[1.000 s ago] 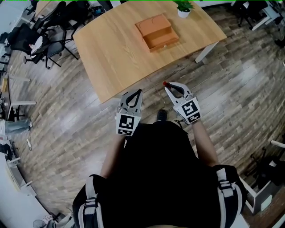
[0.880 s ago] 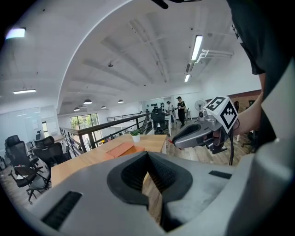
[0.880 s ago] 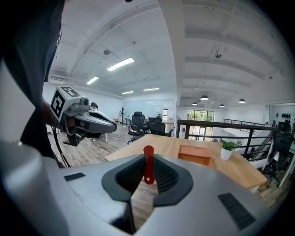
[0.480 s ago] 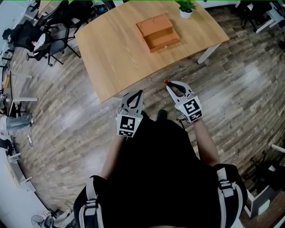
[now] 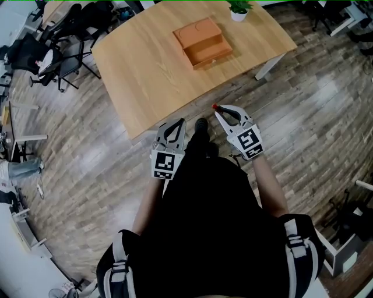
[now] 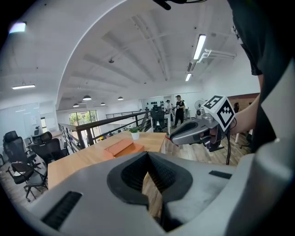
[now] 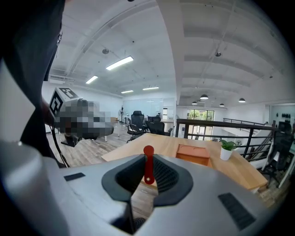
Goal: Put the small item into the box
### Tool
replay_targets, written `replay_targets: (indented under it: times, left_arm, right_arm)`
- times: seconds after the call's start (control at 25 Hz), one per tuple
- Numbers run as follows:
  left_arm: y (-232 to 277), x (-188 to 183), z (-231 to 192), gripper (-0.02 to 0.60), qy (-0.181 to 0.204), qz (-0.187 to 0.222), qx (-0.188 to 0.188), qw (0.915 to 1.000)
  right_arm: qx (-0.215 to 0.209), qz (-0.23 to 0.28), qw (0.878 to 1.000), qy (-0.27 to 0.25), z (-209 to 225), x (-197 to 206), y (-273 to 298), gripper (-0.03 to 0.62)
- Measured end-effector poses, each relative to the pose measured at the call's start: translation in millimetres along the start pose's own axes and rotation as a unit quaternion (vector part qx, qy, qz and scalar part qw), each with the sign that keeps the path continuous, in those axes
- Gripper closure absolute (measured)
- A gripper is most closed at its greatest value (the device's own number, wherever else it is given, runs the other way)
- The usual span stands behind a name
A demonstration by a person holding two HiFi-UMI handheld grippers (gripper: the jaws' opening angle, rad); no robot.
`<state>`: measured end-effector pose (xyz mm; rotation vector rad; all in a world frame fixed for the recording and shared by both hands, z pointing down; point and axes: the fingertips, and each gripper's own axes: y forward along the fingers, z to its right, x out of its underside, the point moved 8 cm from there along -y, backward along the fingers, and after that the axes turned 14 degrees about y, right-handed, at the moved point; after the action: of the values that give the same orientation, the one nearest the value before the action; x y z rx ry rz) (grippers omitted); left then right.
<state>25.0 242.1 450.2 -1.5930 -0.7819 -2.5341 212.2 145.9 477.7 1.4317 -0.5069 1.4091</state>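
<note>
An orange-brown box [image 5: 203, 41] with a drawer front lies on the wooden table [image 5: 145, 70], toward its far side; it also shows in the left gripper view as the box [image 6: 121, 148] and in the right gripper view as the box [image 7: 192, 153]. My right gripper [image 5: 218, 110] is shut on a small red item [image 7: 148, 169] whose tip pokes out as the red item [image 5: 214, 107], held over the floor just short of the table's near edge. My left gripper [image 5: 178, 123] is shut with nothing in it, beside the table edge.
A small potted plant [image 5: 239, 10] stands at the table's far right corner. Black office chairs [image 5: 64, 41] crowd the left side. A white table leg [image 5: 269, 67] stands at the right. The person's shoe [image 5: 200, 125] steps forward between the grippers on the wood floor.
The person's foot has stepped forward between the grippers. Both grippers have hardly moved and keep their state; the view has shifted slightly so the table sits a little further left.
</note>
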Motion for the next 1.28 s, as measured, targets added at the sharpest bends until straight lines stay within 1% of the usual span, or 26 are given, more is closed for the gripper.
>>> replay_targets:
  times: [0.12, 0.32, 0.48, 0.68, 0.92, 1.28]
  left_arm:
    - [15, -4, -12, 0.56, 0.0, 0.009, 0.007, 0.9999]
    - [38, -9, -33, 0.56, 0.0, 0.024, 0.019, 0.9995]
    - [53, -7, -46, 0.56, -0.004, 0.026, 0.027, 0.9993]
    - [70, -12, -64, 0.56, 0.003, 0.032, 0.035, 0.9989]
    - [94, -8, -91, 0.56, -0.017, 0.036, 0.032, 0.9987]
    - [140, -8, -131, 0.56, -0.013, 0.043, 0.052, 0.9976]
  right_arm:
    - [0.008, -0.014, 1.0, -0.009, 6, -5, 4, 0.53]
    - [0.024, -0.019, 0.999, -0.012, 23, -19, 15, 0.53]
    - [0.03, -0.022, 0.999, -0.017, 32, -28, 25, 0.53]
    - [0.042, -0.03, 0.998, -0.019, 46, -38, 43, 0.53]
    - [0.04, -0.032, 0.998, -0.027, 59, -52, 64, 0.53]
    - [0.062, -0.035, 0.997, -0.022, 95, -71, 98, 0.53]
